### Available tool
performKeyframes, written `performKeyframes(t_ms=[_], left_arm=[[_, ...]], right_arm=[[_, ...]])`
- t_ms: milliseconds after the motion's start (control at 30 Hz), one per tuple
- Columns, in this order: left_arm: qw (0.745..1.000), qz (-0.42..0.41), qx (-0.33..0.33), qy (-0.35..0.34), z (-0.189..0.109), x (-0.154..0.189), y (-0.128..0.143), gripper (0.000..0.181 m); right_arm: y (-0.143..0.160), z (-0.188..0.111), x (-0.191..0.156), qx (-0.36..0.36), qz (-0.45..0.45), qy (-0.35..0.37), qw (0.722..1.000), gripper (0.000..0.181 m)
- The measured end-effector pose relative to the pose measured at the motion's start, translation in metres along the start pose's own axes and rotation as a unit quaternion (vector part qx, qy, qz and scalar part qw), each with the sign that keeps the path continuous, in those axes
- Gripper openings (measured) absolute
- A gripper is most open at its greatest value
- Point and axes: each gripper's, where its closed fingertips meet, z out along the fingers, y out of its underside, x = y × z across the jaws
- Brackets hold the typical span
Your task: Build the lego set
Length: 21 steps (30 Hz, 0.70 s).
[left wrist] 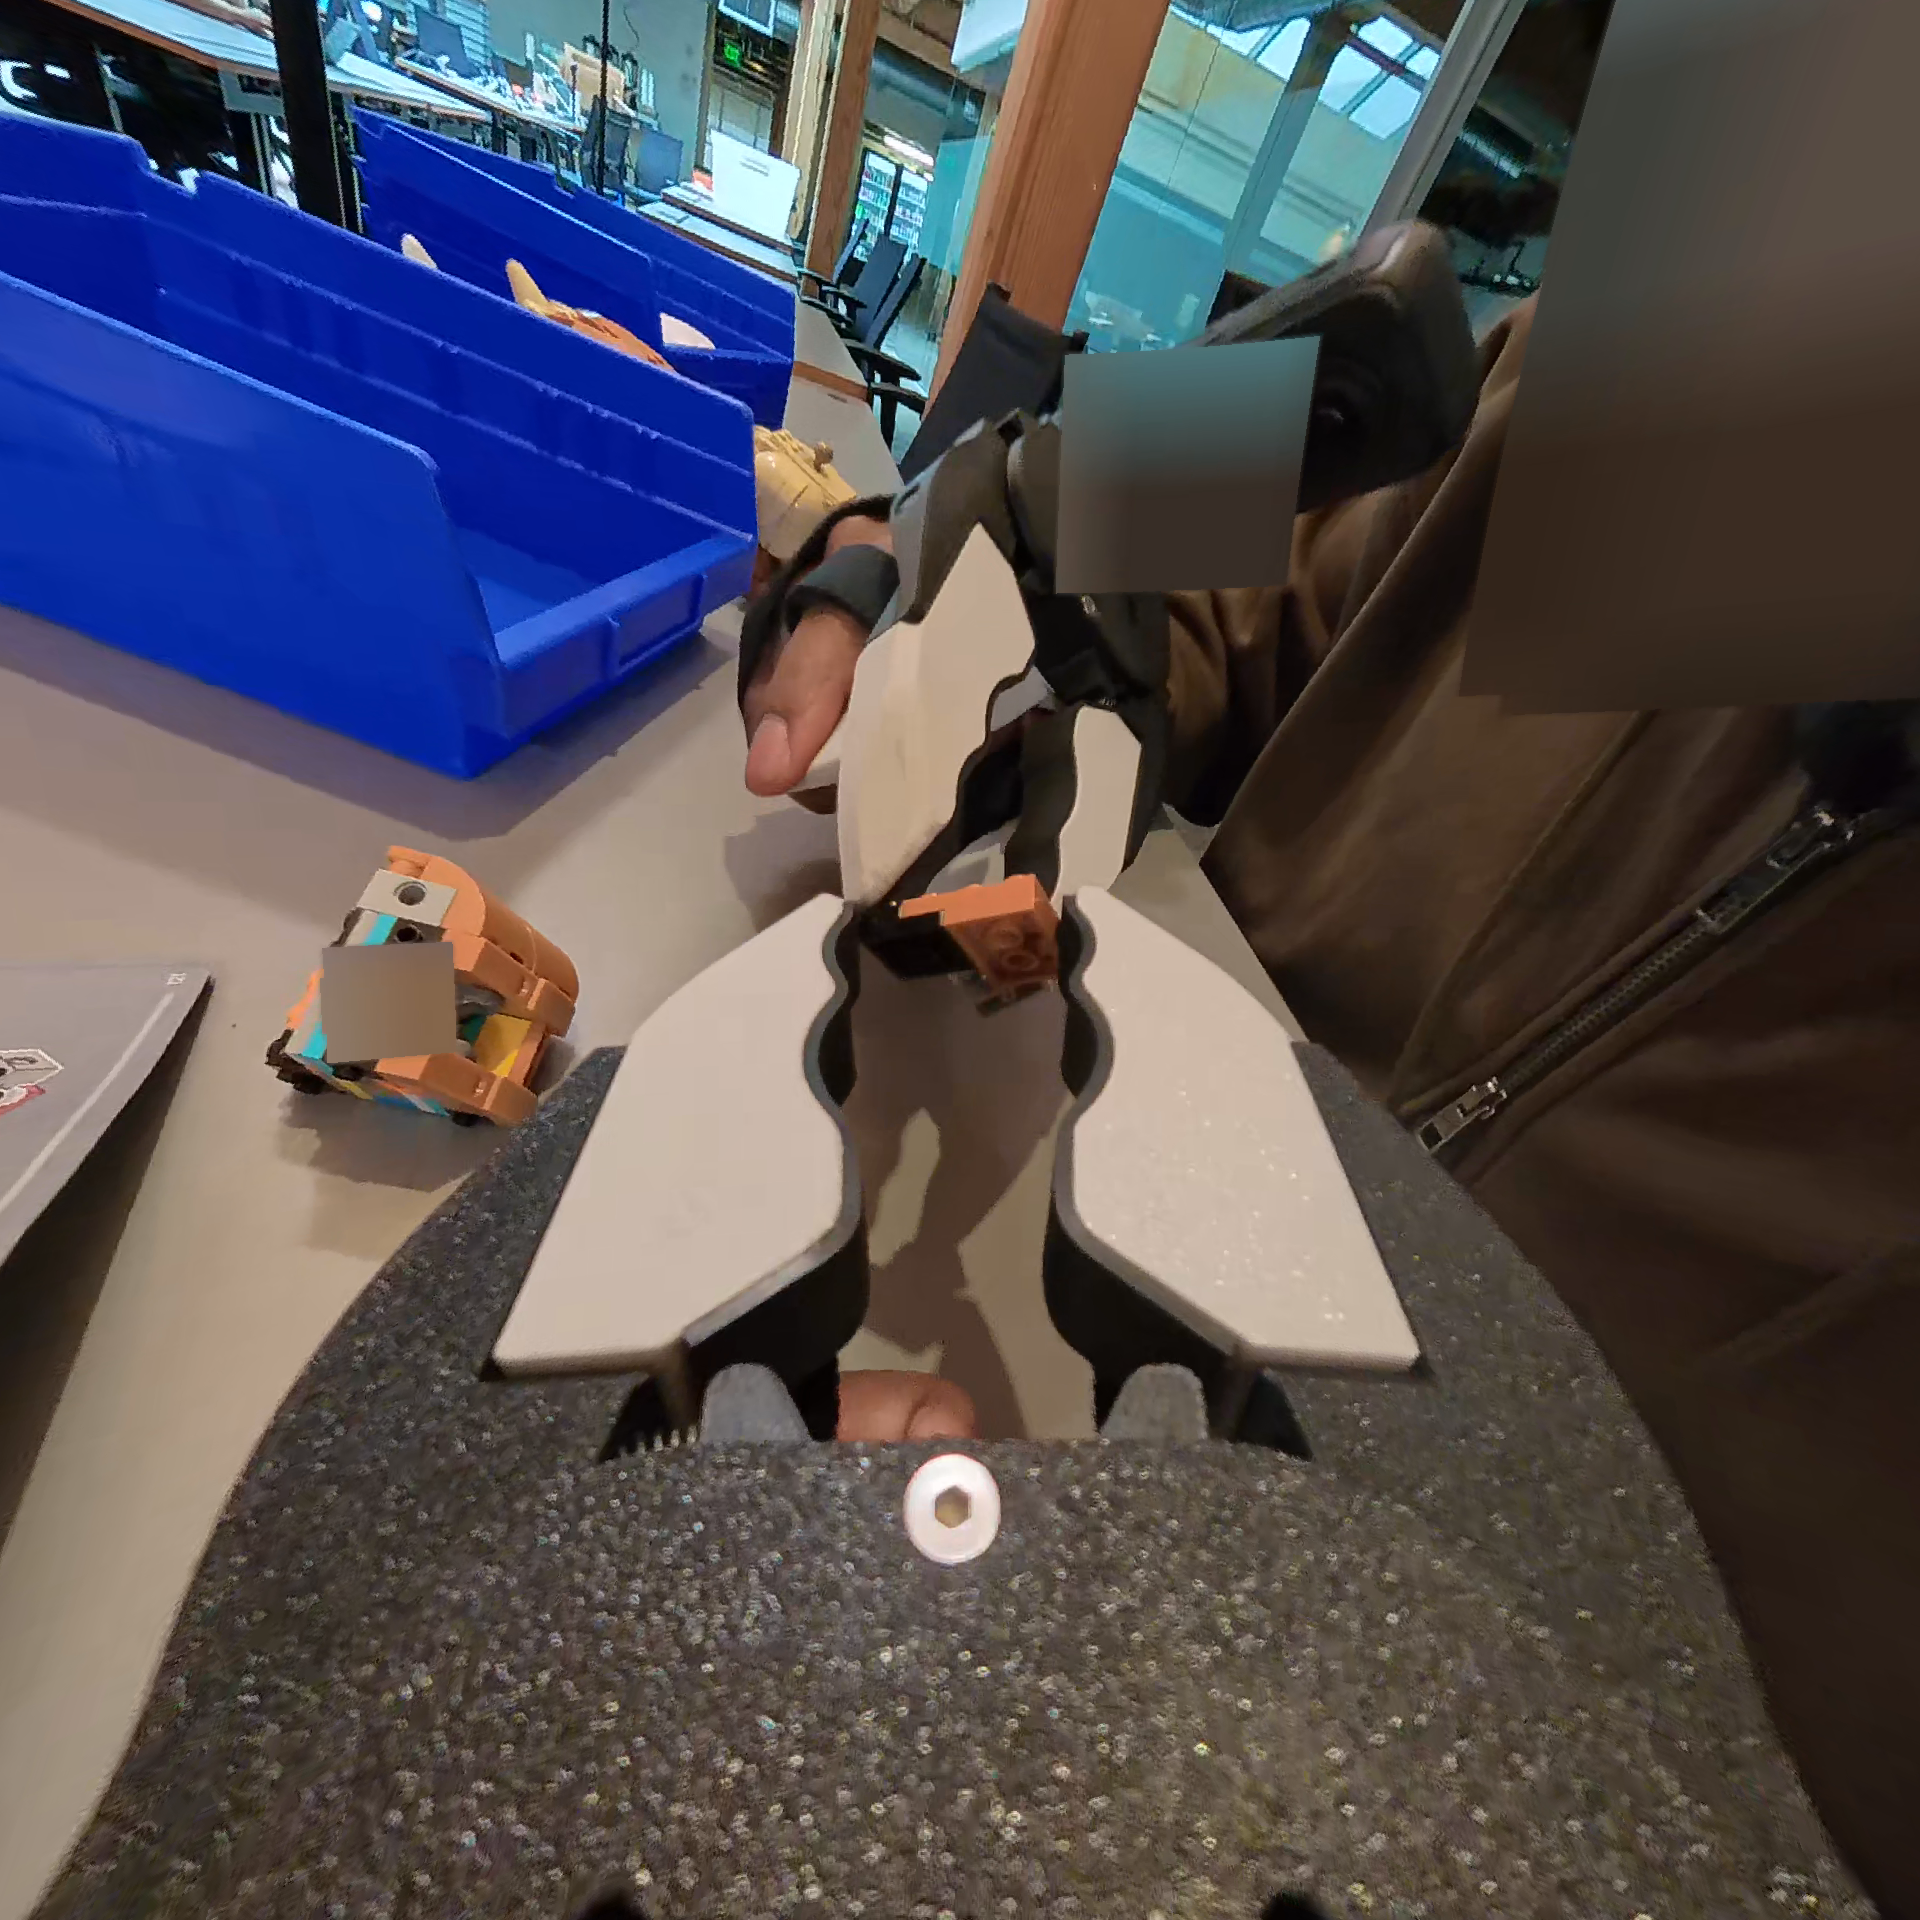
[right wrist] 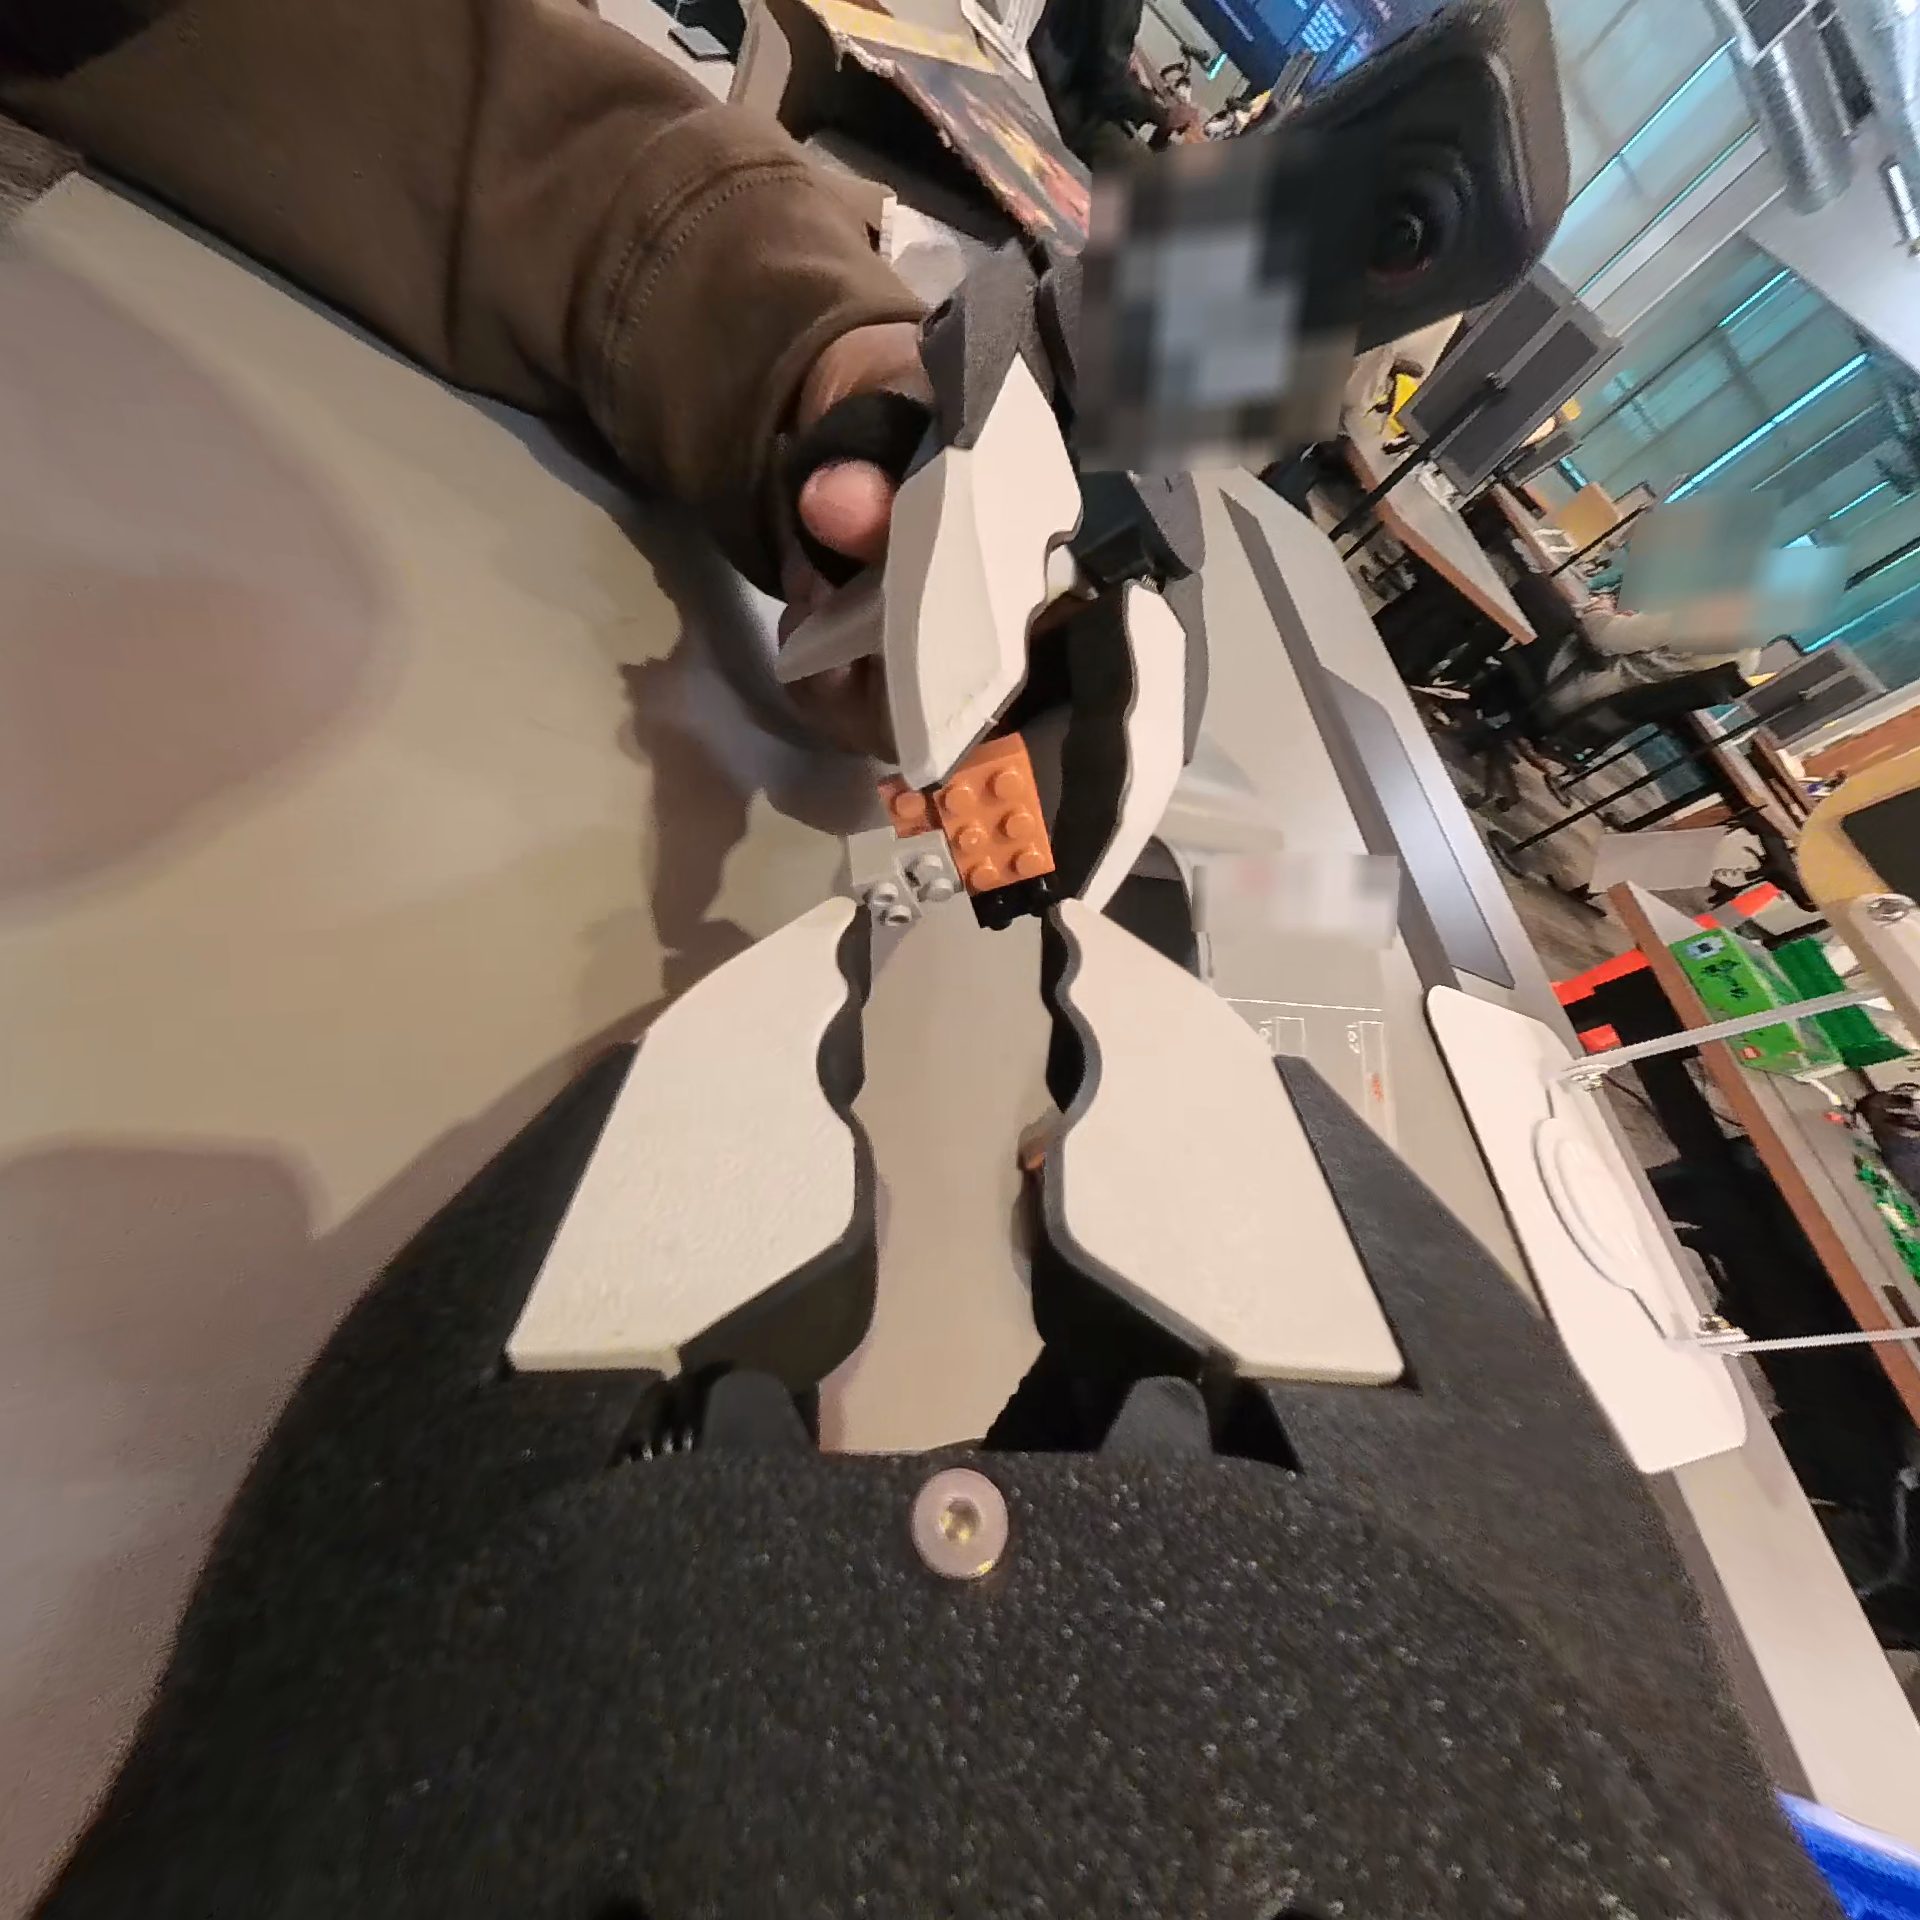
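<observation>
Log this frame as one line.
stage: joining bricks midair | left gripper: on black brick | right gripper: at brown brick | half-built model: on table | bins: behind

Two wrist cameras face each other at close range above tabletop (left wrist: 156, 831), each looking along own tongs; both views share orange lego piece (left wrist: 1003, 940).

The left gripper (left wrist: 961, 940), with pale grey fingers, closes on a small orange-brown and black brick assembly (left wrist: 977, 940) above the grey table (left wrist: 156, 790). The right gripper (left wrist: 971, 883) meets it from opposite. A half-built orange lego model (left wrist: 436, 997) lies beside blue plastic bins (left wrist: 343, 468).
</observation>
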Motion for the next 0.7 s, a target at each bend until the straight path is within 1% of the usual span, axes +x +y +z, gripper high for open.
performKeyframes(t_ms=[333,700], left_arm=[[0.999,-0.031,0.012,-0.014,0.001,-0.007,-0.004,0.037],[0.997,-0.059,0.039,0.033,0.003,0.003,-0.008,0.036]], right_arm=[[-0.005,-0.002,0.006,0.01,-0.019,0.029,0.999,0.034],[-0.015,-0.005,0.003,0.038,-0.037,0.033,0.998,0.036]])
